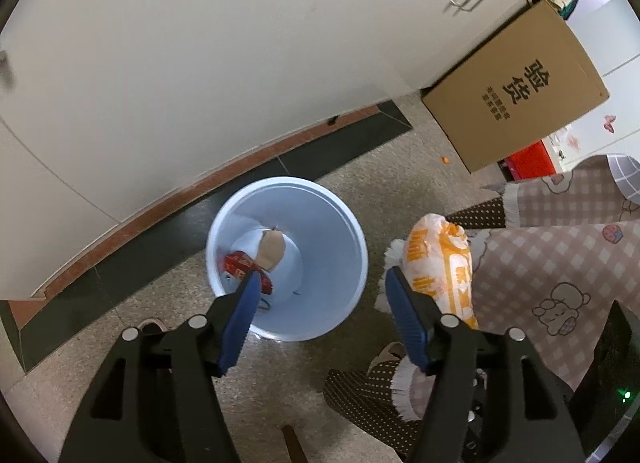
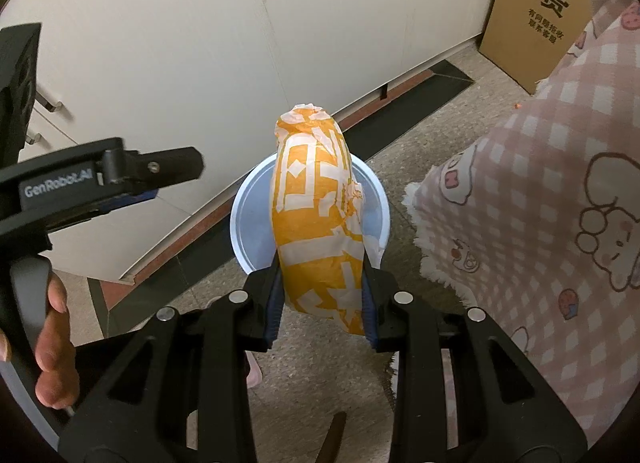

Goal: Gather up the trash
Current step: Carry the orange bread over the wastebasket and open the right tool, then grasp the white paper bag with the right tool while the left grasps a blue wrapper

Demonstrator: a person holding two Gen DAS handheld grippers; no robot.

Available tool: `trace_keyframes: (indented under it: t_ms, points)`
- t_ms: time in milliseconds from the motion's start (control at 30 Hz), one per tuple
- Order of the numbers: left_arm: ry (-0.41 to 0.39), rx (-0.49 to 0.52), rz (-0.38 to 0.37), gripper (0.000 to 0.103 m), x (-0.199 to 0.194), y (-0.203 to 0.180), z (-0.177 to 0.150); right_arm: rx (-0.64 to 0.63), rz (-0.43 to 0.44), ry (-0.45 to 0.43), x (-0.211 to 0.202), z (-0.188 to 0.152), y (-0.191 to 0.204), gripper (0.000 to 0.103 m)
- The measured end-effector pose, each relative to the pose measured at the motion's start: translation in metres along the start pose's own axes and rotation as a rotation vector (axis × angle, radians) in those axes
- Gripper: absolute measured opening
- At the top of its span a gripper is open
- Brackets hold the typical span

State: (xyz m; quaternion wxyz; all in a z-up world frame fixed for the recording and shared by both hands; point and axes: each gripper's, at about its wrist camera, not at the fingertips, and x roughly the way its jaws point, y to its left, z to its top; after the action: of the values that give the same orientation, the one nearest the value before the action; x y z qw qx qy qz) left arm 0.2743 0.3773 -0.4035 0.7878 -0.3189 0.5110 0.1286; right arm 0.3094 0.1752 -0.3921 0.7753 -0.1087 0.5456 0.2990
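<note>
Crumpled orange-and-white paper wrapper (image 2: 320, 223), the trash item, was clamped upright between the blue-padded jaws of the right gripper (image 2: 322, 303), which pointed steeply downward; in the right wrist view the wrapper stood directly over the round white plastic bin (image 2: 250, 231). In the left wrist view the same wrapper (image 1: 440, 263) appeared just right of the bin (image 1: 348, 231), beside the fringed edge of a pink checked cloth with cartoon figures (image 1: 560, 263). The left gripper (image 1: 320, 303) hung over the near rim of the bin with its jaws spread apart and nothing between them. In the right wrist view it entered from the left edge (image 2: 176, 171), its handle held by a hand (image 2: 54, 347). Inside the bin lay a red crumpled wrapper (image 1: 240, 265) and a tan piece of paper (image 1: 272, 251), touching each other on the bottom. The bin stood on a speckled stone floor (image 1: 280, 375). Beyond it ran a dark tile strip with a reddish border (image 1: 160, 239) along the base of cream cabinet doors (image 1: 200, 63). Farthest to the right stood a brown cardboard box printed with black characters (image 1: 520, 91), with a red object (image 1: 528, 159) partly hidden behind it.
</note>
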Motion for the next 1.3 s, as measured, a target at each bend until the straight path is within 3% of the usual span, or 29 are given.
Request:
trace_keyframes:
  t_ms: [200,300,367,733,933,1167,1300]
  points:
    - [-0.023,-0.033,0.037,0.065,-0.009,0.021,0.001,0.004,0.032,-0.004,0.008,0.009,0.008,0.034]
    - [-0.055,-0.045,0.063,0.065,-0.017,0.027,0.001,0.015,0.054,-0.034,0.009,0.017,0.012,0.045]
    - [-0.071,-0.052,0.070,0.066,-0.022,0.030,0.001,0.028,0.071,-0.057,0.009,0.023,0.013,0.065]
    - [-0.121,-0.031,0.063,0.067,-0.055,0.019,-0.004,0.027,0.064,-0.079,-0.017,0.025,0.020,0.065]
    - [-0.192,-0.017,0.061,0.067,-0.097,0.003,-0.016,-0.009,0.032,-0.162,-0.073,0.021,0.030,0.065]
    - [-0.408,0.033,0.066,0.068,-0.193,-0.041,-0.045,-0.060,0.000,-0.383,-0.180,0.017,0.051,0.065]
    - [-0.502,0.085,0.045,0.071,-0.237,-0.074,-0.062,-0.030,-0.016,-0.485,-0.240,0.003,0.040,0.065]
